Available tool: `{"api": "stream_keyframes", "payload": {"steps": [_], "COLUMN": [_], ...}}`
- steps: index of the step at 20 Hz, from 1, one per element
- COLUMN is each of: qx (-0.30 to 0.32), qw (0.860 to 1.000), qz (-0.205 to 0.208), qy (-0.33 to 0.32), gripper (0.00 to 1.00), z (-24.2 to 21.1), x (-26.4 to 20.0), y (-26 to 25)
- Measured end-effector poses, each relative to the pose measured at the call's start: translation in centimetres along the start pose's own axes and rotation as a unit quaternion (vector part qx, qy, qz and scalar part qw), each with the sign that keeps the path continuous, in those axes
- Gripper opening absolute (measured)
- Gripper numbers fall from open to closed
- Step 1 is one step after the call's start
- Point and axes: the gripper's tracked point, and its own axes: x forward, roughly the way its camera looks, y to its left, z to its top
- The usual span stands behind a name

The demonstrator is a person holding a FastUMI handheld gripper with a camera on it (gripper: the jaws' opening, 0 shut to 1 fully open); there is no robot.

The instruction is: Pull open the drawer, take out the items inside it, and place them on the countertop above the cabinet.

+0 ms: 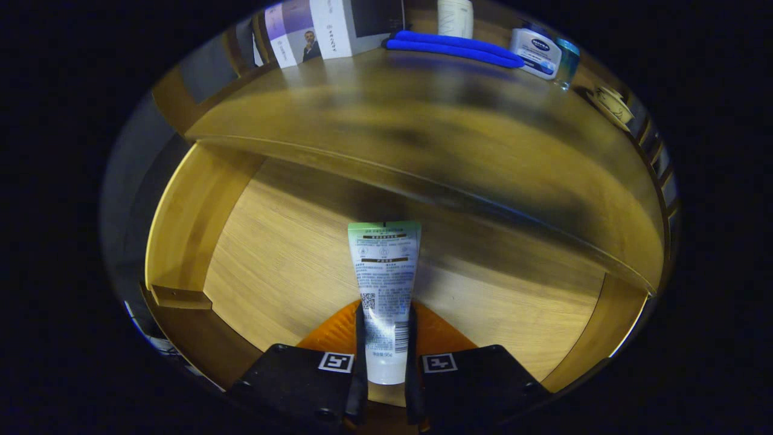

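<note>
A white tube with a green end (384, 284) stands out ahead between my two fingers, held over the open wooden drawer (284, 266). My gripper (386, 338) is shut on the tube's lower part, both fingers pressing its sides. The drawer's floor lies below and beyond the tube, with a side wall (181, 217) to the left. Above the drawer runs the wooden countertop (423, 133) of the cabinet, its front edge curving across just beyond the tube's green end.
At the back of the countertop lie a blue flat item (453, 47), a white and blue tub (536, 53), a small teal jar (566, 60), a white cylinder (455, 17) and white boxes (320, 30). A paper piece (611, 104) rests at the counter's right.
</note>
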Motion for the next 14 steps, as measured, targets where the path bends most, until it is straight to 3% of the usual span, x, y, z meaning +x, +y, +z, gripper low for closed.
{"api": "stream_keyframes", "payload": {"steps": [14], "qx": [-0.048], "qw": [0.996], "qz": [0.029], "qy": [-0.074], "gripper": [0.27], "z": [-2.1], "x": [-8.0], "y": [0.5]}}
